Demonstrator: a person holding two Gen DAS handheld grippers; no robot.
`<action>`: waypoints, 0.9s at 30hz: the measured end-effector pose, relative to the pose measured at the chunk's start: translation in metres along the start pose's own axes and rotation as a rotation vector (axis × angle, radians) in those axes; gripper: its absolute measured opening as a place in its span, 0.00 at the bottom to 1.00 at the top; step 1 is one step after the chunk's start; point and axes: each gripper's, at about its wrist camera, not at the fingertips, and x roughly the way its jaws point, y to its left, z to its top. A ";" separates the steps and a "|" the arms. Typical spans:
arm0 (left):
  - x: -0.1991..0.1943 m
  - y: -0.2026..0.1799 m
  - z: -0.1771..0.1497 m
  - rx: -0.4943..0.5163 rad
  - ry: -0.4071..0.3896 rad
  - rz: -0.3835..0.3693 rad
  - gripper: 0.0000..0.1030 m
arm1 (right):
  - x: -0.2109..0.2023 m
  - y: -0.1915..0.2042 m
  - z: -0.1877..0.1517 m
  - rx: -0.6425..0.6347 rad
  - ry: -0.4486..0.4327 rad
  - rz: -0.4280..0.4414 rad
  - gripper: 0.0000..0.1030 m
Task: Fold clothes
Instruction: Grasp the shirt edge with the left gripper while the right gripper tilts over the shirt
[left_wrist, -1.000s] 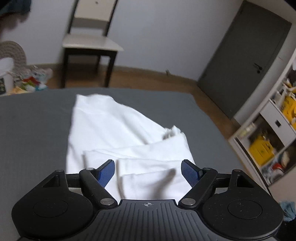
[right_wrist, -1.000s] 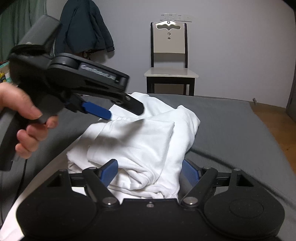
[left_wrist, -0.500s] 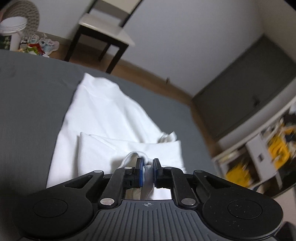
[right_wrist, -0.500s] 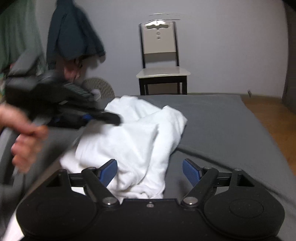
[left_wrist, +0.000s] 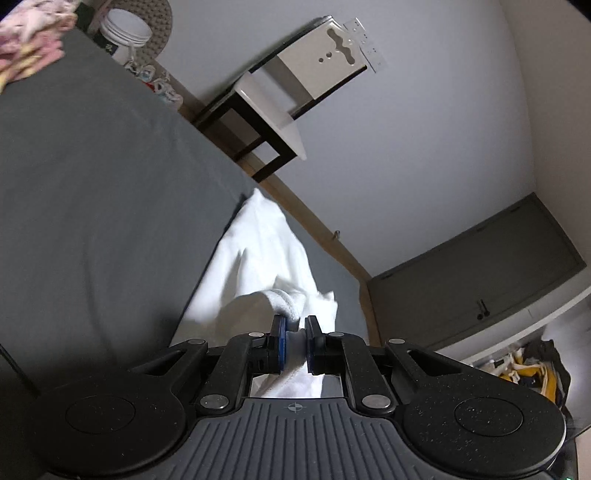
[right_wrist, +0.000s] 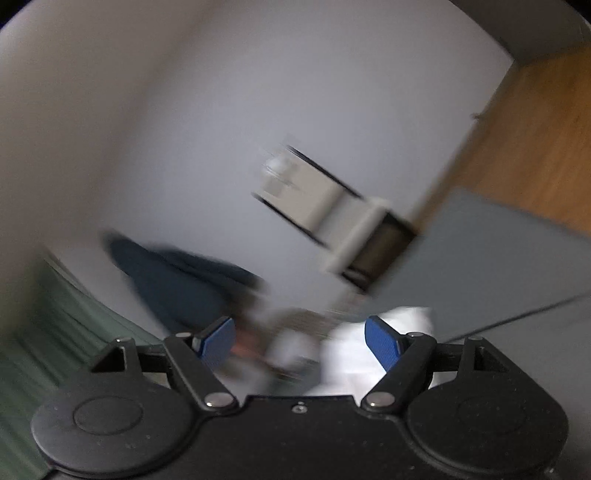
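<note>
A white garment (left_wrist: 258, 258) lies on the grey bed (left_wrist: 92, 184), stretched away from me in the tilted left wrist view. My left gripper (left_wrist: 294, 341) is shut on a bunched fold of that white cloth, lifted off the bed. The right wrist view is heavily blurred and rolled sideways. There my right gripper (right_wrist: 300, 339) stands open with nothing between its blue pads, and a blurred patch of the white garment (right_wrist: 384, 332) shows just beyond its right finger.
A dark-framed chair with a pale seat (left_wrist: 280, 122) stands past the bed's end. A white tub (left_wrist: 127, 35) and small clutter sit beside it. Patterned cloth (left_wrist: 26, 37) lies at the bed's far left. A dark door (left_wrist: 480, 280) and cluttered shelves (left_wrist: 528, 365) are right.
My left gripper closed on the white cloth, then lifted and rolled with it. My right gripper stayed open and swung sharply, tilting its view away from the garment.
</note>
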 end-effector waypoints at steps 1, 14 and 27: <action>-0.007 -0.002 -0.004 -0.004 0.008 -0.004 0.10 | -0.017 0.012 -0.002 0.046 -0.024 0.068 0.81; -0.060 -0.037 -0.015 0.064 -0.021 -0.001 0.10 | -0.064 0.032 -0.108 0.180 0.083 -0.156 0.91; -0.011 0.030 0.026 0.289 0.213 0.100 0.33 | 0.069 -0.030 -0.146 0.055 0.360 -0.387 0.64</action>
